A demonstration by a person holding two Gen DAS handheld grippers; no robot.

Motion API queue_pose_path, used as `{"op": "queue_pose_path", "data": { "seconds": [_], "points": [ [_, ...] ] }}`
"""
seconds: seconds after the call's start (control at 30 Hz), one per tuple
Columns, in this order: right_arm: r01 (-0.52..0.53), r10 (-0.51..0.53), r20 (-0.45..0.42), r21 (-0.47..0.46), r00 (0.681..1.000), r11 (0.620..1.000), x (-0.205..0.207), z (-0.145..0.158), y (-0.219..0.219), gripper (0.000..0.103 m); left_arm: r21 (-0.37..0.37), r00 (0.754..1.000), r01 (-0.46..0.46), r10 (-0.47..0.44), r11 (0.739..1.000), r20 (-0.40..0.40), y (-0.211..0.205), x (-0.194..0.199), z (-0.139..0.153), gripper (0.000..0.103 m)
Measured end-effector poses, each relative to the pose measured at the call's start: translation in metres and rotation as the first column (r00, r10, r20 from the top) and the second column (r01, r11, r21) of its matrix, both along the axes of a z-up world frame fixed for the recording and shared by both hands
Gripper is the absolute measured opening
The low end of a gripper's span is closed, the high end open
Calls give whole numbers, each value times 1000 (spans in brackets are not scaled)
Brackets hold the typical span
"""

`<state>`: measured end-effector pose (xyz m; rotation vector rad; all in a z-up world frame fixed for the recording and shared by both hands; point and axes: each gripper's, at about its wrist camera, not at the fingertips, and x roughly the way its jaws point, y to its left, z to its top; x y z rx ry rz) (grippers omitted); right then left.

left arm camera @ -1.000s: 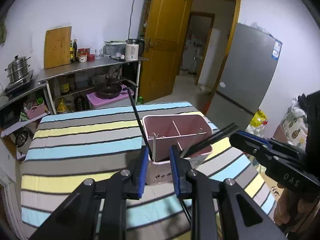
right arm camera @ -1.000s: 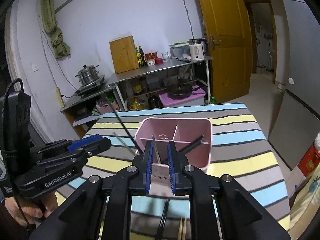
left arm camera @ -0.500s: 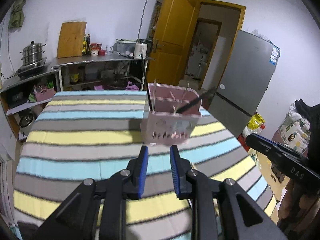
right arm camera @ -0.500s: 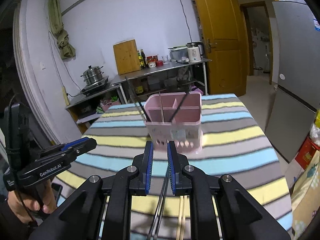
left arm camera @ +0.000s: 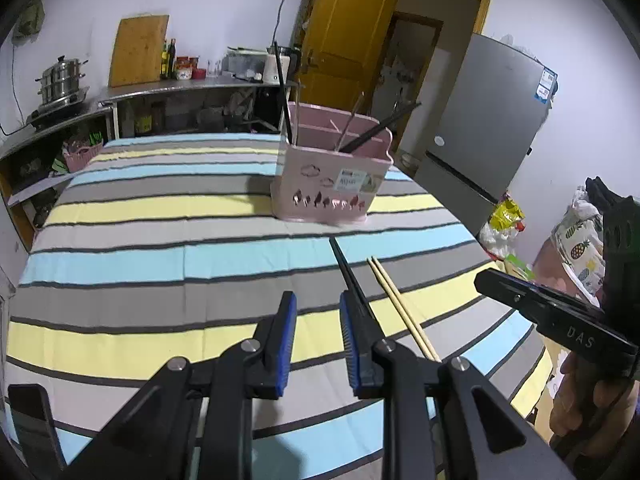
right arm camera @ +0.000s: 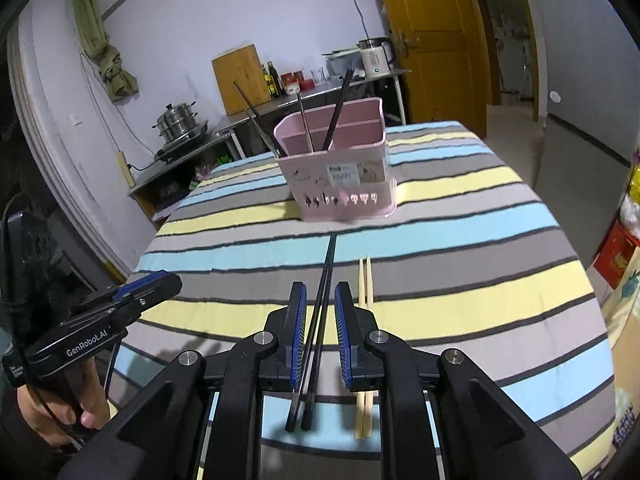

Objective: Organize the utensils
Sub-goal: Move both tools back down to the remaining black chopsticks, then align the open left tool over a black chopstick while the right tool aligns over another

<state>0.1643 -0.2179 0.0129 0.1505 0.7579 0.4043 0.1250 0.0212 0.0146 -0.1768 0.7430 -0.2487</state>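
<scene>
A pink utensil holder (left arm camera: 332, 176) (right arm camera: 340, 172) stands upright on the striped table, with black chopsticks and metal utensils leaning in its compartments. A black pair of chopsticks (right arm camera: 326, 276) lies on the cloth and runs between the fingers of my right gripper (right arm camera: 320, 292), whose pads stand apart from it. A wooden pair of chopsticks (right arm camera: 365, 280) (left arm camera: 394, 300) lies just to its right. My left gripper (left arm camera: 317, 304) hovers low with a narrow empty gap. The black pair (left arm camera: 348, 276) passes under its right finger. Each gripper shows at the edge of the other's view.
The striped tablecloth (left arm camera: 160, 248) covers the table to its edges. Behind it, a metal shelf (left arm camera: 180, 88) carries pots, bottles, a cutting board and a kettle. A yellow door (left arm camera: 344, 36), a grey fridge (left arm camera: 488, 120) and bags on the floor lie to the right.
Both grippers have drawn back from the pink holder and sunk toward the table. The holder now looks farther off, and both loose pairs of chopsticks have come into view by the fingers.
</scene>
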Motion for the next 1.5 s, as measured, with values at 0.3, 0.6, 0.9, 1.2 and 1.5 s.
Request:
{"op": "queue_pose_path", "data": {
  "seconds": [0.3, 0.6, 0.9, 1.2, 1.5],
  "points": [
    [-3, 3, -32, 6, 999, 1000, 9, -15, -3, 15, -14, 997, 31, -32, 999, -69, -17, 18, -27, 23],
    [10, -8, -67, 17, 998, 1000, 23, -32, -11, 14, -34, 985, 48, -53, 998, -163, -39, 55, -61, 24],
    [29, -25, -93, 34, 995, 999, 33, -45, -22, 15, -21, 975, 44, -48, 999, -216, -58, 79, -83, 25],
    [33, -29, -95, 41, 995, 999, 35, -47, -25, 14, 28, 980, 41, -34, 999, -198, -68, 81, -84, 33],
    [35, -31, -92, 41, 995, 999, 34, -47, -27, 14, 123, 986, 19, 2, 992, -168, -71, 78, -83, 24]
  ]
}}
